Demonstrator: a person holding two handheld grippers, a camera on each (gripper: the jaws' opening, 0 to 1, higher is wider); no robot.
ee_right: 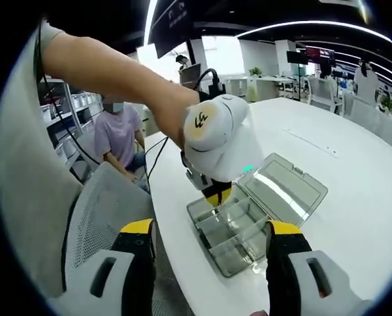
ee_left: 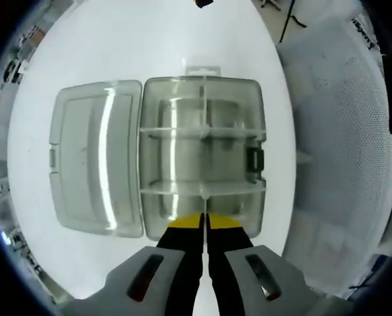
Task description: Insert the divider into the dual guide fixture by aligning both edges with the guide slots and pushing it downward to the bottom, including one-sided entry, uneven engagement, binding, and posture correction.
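No legible text; white mark on chair back (ee_left: 360, 33) unreadable

So, the count: one clear plastic organizer box (ee_left: 202, 158) at the centre of the left gripper view, with one hinged lid (ee_left: 97, 157) flopped open to its left. Two cross dividers (ee_left: 202, 133) sit inside, plus one thin divider (ee_left: 203, 217) running lengthwise at the lower centre. One white table (ee_right: 354, 171). Two grippers: the left gripper (ee_right: 217, 195) mid-frame in the right gripper view, the right gripper (ee_right: 212, 247) at the bottom. One mesh chair (ee_right: 103, 204) lower left, one seated person (ee_right: 116, 135) behind it.
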